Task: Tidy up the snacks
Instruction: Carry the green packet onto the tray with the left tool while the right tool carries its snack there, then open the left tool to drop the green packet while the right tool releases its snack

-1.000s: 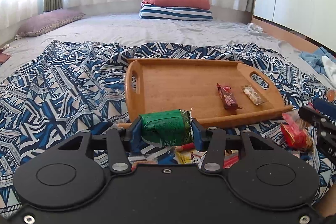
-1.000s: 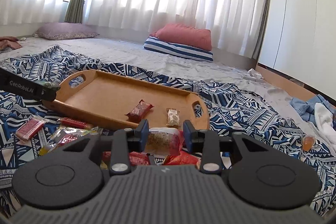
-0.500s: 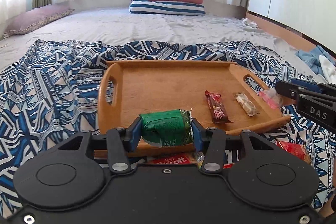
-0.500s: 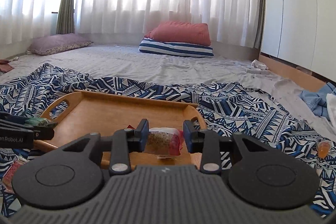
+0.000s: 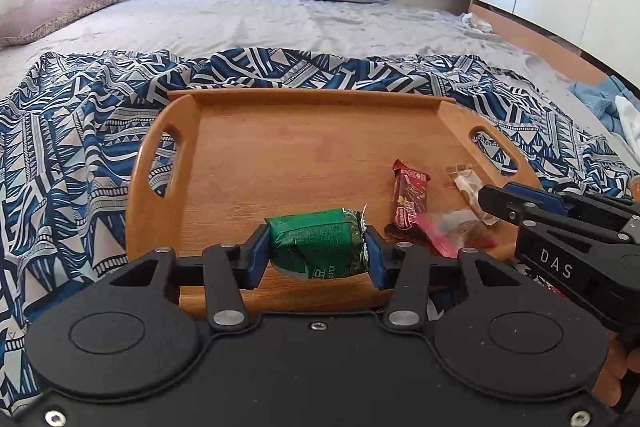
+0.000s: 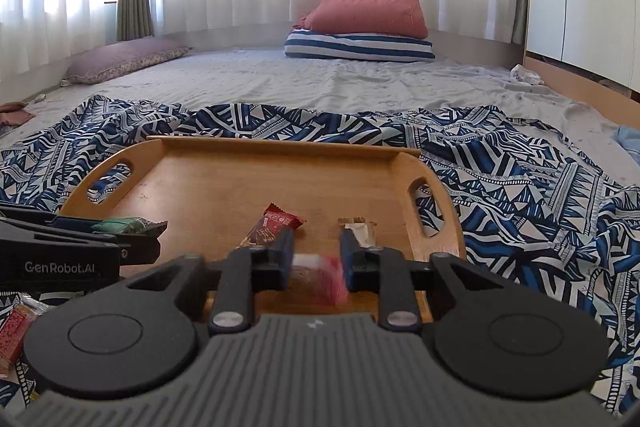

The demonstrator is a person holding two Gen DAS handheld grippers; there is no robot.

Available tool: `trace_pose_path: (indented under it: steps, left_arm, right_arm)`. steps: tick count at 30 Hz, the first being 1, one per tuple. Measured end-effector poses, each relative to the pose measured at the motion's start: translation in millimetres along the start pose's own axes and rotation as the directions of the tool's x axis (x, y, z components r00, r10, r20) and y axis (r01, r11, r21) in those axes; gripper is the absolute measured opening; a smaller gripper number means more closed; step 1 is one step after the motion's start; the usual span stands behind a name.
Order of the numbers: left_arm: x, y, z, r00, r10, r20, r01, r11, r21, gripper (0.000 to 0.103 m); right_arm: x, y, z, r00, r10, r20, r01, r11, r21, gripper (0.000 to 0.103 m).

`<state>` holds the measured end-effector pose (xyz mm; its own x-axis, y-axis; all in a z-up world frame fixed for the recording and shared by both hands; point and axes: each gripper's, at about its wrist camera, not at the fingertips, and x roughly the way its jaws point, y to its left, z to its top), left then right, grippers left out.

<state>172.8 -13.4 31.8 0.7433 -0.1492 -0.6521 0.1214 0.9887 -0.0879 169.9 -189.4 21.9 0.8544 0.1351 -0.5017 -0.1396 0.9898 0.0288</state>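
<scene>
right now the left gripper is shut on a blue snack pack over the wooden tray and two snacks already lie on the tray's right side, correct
Not quite: the snack pack is green, not blue, as the left wrist view shows. The rest holds: the left gripper is shut on it over the wooden tray, and the red bar and a pale wrapped snack lie on its right side.

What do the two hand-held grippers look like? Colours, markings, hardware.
The left hand-held gripper has a smooth matte black body with two round raised discs, black linkage arms on silver pivot screws and blue finger pads; its side reads "GenRobot.AI" in the right wrist view. The right hand-held gripper matches, but has a ribbed grey-black top; its side reads "DAS". No cables or sleeves are visible.
</scene>
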Motion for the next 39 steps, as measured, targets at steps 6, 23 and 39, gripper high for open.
trace_pose_path:
  steps: [6, 23, 39]
  left_arm:
    - [11.2, -5.2, -1.9, 1.0, 0.001, -0.016, -0.001, 1.0, 0.022, 0.046]
    - [27.2, -12.7, 0.1, 0.999, -0.02, -0.038, 0.023, 0.998, 0.057, 0.051]
    - [9.4, -13.2, -1.3, 1.0, -0.006, 0.007, 0.006, 0.997, 0.077, 0.089]
  right_arm:
    - [4.3, -3.0, -4.3, 1.0, 0.01, -0.02, -0.01, 1.0, -0.001, 0.026]
    - [11.9, 8.0, -11.5, 0.996, 0.054, -0.077, -0.058, 0.997, -0.047, 0.027]
    - [6.9, -6.4, -13.3, 0.995, 0.038, -0.093, -0.037, 0.999, 0.017, 0.032]
